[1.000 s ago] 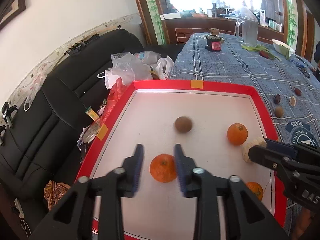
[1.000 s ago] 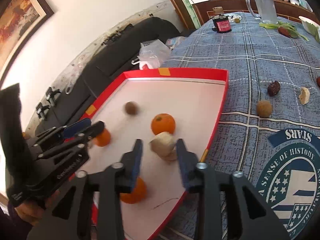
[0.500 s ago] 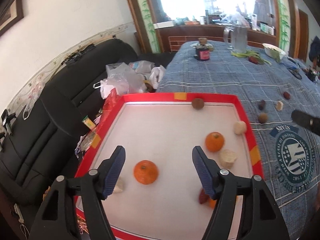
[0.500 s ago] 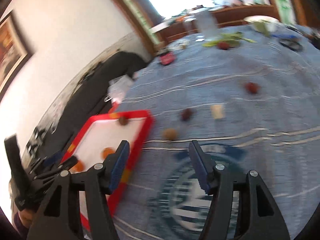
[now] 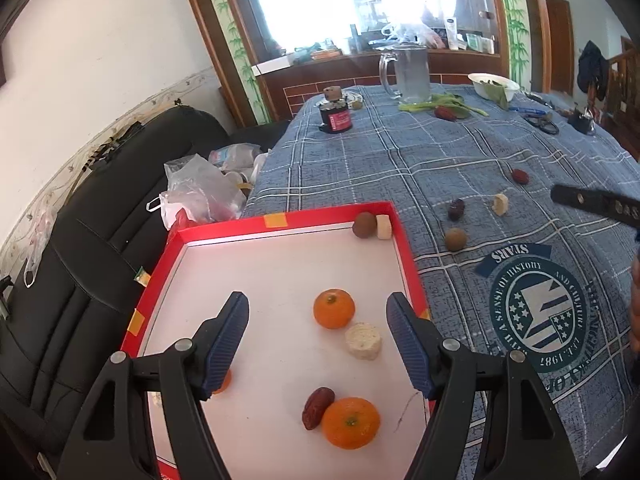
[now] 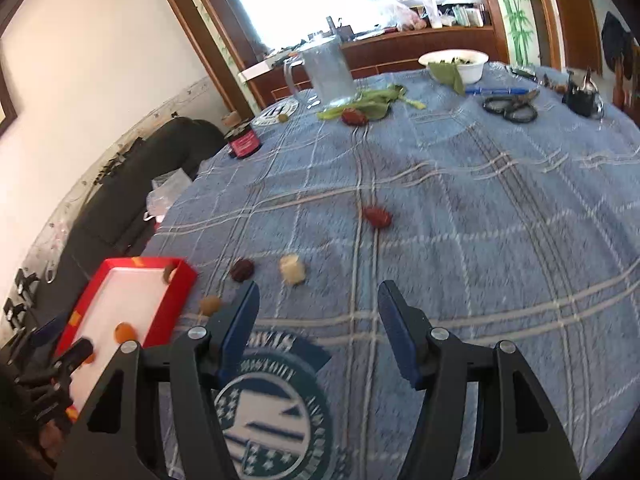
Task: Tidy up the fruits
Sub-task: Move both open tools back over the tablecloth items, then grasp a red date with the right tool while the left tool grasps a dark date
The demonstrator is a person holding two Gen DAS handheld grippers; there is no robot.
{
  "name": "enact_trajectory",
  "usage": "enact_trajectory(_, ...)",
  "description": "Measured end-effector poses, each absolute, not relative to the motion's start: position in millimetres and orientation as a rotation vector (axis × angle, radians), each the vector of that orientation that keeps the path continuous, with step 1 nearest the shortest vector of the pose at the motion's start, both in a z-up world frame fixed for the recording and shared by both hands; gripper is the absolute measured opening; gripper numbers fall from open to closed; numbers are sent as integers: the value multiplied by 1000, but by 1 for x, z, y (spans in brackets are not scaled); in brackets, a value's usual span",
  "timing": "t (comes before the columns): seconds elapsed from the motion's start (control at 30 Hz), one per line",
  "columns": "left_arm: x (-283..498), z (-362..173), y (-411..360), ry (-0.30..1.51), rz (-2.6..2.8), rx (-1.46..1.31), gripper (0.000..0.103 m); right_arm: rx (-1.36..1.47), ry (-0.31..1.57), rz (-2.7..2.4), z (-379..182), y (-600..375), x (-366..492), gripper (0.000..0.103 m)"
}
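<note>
A red tray (image 5: pixel 276 220) with a white floor holds two oranges (image 5: pixel 334 308) (image 5: pixel 351 423), a red date (image 5: pixel 317 402), a white fruit slice (image 5: pixel 363 341) and, in its far right corner, a brown round fruit (image 5: pixel 365 224) beside another white piece (image 5: pixel 383 227). A third orange (image 5: pixel 223 384) shows partly behind a finger. My left gripper (image 5: pixel 317 308) hangs open over the tray. My right gripper (image 6: pixel 319 292) is open above the blue cloth. Ahead of it lie a dark date (image 6: pixel 242 270), a white piece (image 6: pixel 293 269), a red date (image 6: pixel 377 216) and a brown fruit (image 6: pixel 210 304).
A glass pitcher (image 6: pixel 328 74), a dark jar (image 6: pixel 243 142), a white bowl (image 6: pixel 456 62) and scissors (image 6: pixel 510 108) stand at the far side of the table. A black sofa (image 5: pixel 100 240) with plastic bags (image 5: pixel 200 192) borders the tray's left.
Both grippers have opened wide. The left one pulled back from the orange it framed. The right one left the white slice in the tray and swung right over the cloth.
</note>
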State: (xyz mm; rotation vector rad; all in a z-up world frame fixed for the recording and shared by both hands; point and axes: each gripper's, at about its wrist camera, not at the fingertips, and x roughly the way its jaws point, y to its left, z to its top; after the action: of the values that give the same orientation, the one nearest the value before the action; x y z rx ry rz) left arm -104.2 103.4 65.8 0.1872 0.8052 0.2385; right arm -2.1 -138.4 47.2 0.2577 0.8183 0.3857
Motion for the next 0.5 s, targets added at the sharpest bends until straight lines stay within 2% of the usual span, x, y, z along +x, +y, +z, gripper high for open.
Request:
enact_trajectory(0.17, -94, 68, 99, 815, 229, 209, 71, 257, 845, 331, 44, -149, 32, 63)
enact_trajectory(0.33, -65, 77, 84, 793, 184, 251, 71, 248, 876, 302, 38, -150, 70, 48)
enact_trajectory(0.5, -28, 74, 71, 830, 143, 245, 71, 256, 920, 305, 24, -146, 91, 41)
